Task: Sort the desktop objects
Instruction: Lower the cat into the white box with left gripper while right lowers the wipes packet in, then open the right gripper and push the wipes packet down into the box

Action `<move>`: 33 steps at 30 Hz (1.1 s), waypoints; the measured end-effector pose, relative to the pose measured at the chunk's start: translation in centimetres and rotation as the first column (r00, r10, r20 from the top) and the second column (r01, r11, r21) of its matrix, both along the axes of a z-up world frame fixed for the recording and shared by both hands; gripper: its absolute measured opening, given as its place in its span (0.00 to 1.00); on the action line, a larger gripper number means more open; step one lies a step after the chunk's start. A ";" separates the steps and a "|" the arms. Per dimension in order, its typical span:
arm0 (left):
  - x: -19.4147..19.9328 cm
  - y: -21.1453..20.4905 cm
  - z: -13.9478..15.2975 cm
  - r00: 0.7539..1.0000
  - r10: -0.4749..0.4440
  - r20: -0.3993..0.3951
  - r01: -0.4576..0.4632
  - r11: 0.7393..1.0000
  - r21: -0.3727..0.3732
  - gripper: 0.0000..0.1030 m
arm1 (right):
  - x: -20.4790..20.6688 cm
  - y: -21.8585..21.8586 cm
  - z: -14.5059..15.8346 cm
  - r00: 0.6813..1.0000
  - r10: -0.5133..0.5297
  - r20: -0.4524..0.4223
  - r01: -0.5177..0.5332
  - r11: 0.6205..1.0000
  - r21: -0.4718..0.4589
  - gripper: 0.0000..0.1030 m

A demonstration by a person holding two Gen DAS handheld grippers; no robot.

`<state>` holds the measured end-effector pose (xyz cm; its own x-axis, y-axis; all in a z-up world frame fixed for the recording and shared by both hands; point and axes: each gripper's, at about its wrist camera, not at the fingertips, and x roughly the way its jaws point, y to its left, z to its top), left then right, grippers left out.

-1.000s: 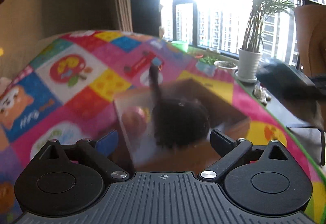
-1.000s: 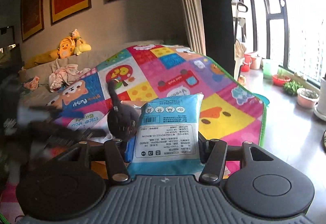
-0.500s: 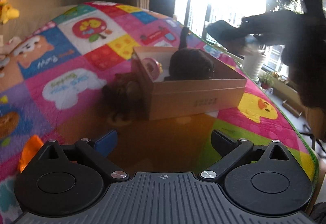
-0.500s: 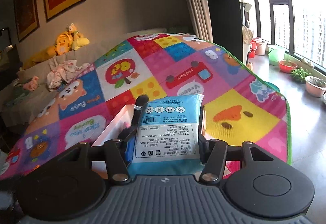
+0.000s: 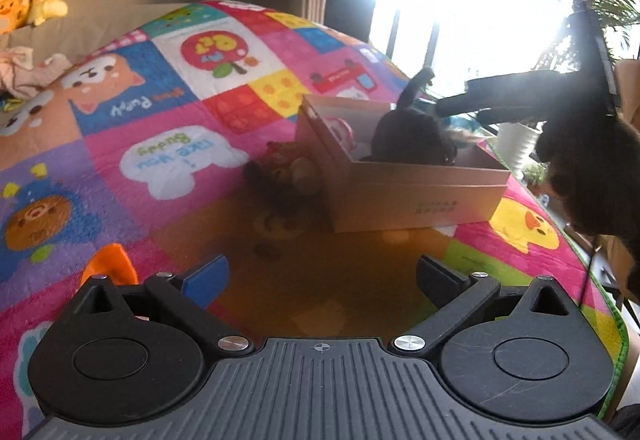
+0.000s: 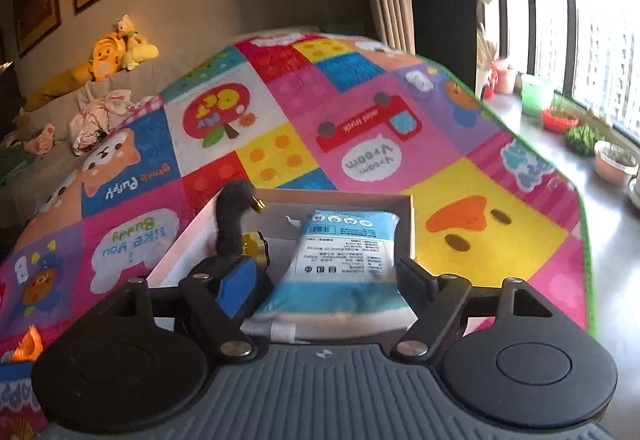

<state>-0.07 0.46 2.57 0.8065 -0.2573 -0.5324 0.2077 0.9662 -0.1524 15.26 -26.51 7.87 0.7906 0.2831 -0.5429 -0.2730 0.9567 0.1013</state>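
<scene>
A tan cardboard box (image 5: 420,200) stands on the colourful play mat and holds a black plush toy (image 5: 412,136) and a pink object (image 5: 340,130). A brown plush (image 5: 288,168) lies against the box's left side. My left gripper (image 5: 320,272) hovers open over the mat, short of the box, with nothing between its fingers. My right gripper (image 6: 324,280) is above the box (image 6: 412,224) with its jaws opening. The blue tissue pack (image 6: 344,260) lies in the box between them, beside the black plush's tail (image 6: 232,216). A gap shows at the left pad.
The play mat (image 6: 360,100) covers the whole surface, and its green edge (image 6: 586,240) drops off on the right. An orange object (image 5: 110,264) lies near my left finger. Yellow plush toys (image 6: 112,52) and clothes sit on the sofa behind. Plant pots (image 6: 612,160) line the window sill.
The right gripper moved over the box with the blue pack, then its jaws widened and the pack now rests in the box. The left gripper drew back from the box.
</scene>
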 end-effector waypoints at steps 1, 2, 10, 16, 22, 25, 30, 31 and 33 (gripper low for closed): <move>0.0 0.1 -0.1 1.000 0.003 -0.003 -0.003 1.000 -0.003 1.00 | -0.4 -0.1 0.3 1.000 0.004 0.012 -0.004 1.000 -0.011 0.75; -0.1 0.1 -0.2 1.000 0.006 -0.006 -0.006 1.000 -0.006 1.00 | -0.8 -0.1 0.5 1.000 0.009 0.021 -0.008 1.000 -0.016 0.75; -1.0 0.4 0.1 1.000 0.012 0.006 -0.012 1.000 0.000 1.00 | 0.5 -0.3 1.8 0.999 -0.049 -0.009 0.050 0.998 0.033 0.68; -0.6 0.5 0.3 1.000 0.014 0.002 -0.014 1.000 -0.021 1.00 | -1.8 2.0 0.5 0.996 0.069 -0.055 -0.067 0.997 0.048 0.67; -0.6 -1.0 0.4 0.999 -0.039 0.022 0.040 0.999 -0.021 1.00 | 0.5 6.3 -1.0 0.993 0.082 -0.088 -0.080 0.996 0.026 0.62; -0.7 -1.0 0.3 0.999 -0.039 0.020 0.040 0.999 -0.015 1.00 | 2.0 6.8 -1.5 0.985 0.084 -0.153 -0.067 0.991 0.112 0.62; -0.4 0.0 -0.1 1.000 -0.003 0.006 0.003 0.999 -0.032 1.00 | 0.3 6.2 -0.8 0.942 0.260 -0.210 -0.215 0.952 0.217 0.63; -0.3 0.1 -0.1 1.000 0.001 0.004 -0.001 0.999 -0.035 1.00 | -0.4 5.7 -0.2 0.947 0.264 -0.183 -0.226 0.952 0.205 0.63; -0.4 0.2 -0.3 1.000 0.001 -0.001 -0.001 0.999 -0.042 1.00 | -1.7 4.4 1.5 0.973 0.216 -0.079 -0.204 0.969 0.138 0.64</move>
<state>-0.44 0.69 2.24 0.8060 -0.2786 -0.5222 0.2062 0.9592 -0.1935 13.57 -22.12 9.42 0.6542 0.5094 -0.5591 -0.4498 0.8563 0.2538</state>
